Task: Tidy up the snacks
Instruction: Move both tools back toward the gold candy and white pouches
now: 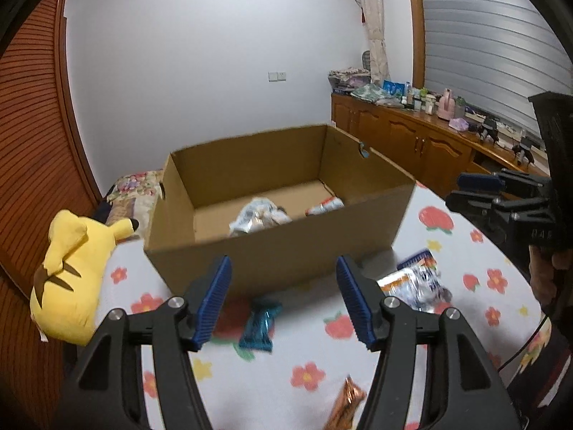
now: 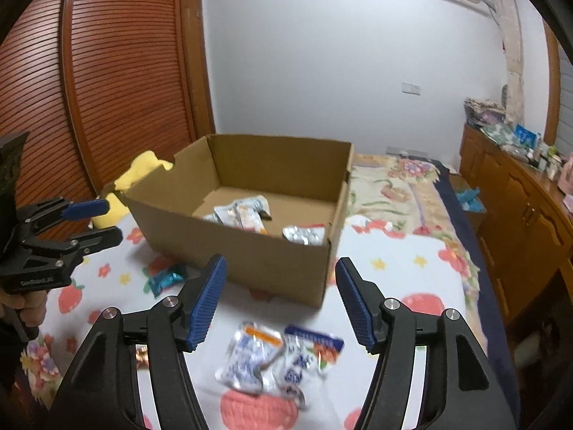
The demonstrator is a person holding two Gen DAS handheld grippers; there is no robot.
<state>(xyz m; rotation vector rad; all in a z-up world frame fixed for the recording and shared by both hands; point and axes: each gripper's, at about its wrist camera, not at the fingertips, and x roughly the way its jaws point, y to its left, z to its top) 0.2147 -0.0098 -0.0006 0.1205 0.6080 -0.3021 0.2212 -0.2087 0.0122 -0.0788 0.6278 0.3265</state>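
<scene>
Both claws gape empty; snacks lie loose on the bed.
Left claw over teal bar, right claw over white packets: light, crinkly, probably slippery; pinch mid-body.

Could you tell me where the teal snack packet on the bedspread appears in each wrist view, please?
Left wrist view: the teal snack packet lies low in the centre, between the left gripper's fingers, in front of the cardboard box.
Right wrist view: the same packet lies centre-left, beside the box's near-left corner.
Shared landmark: the open cardboard box.
</scene>
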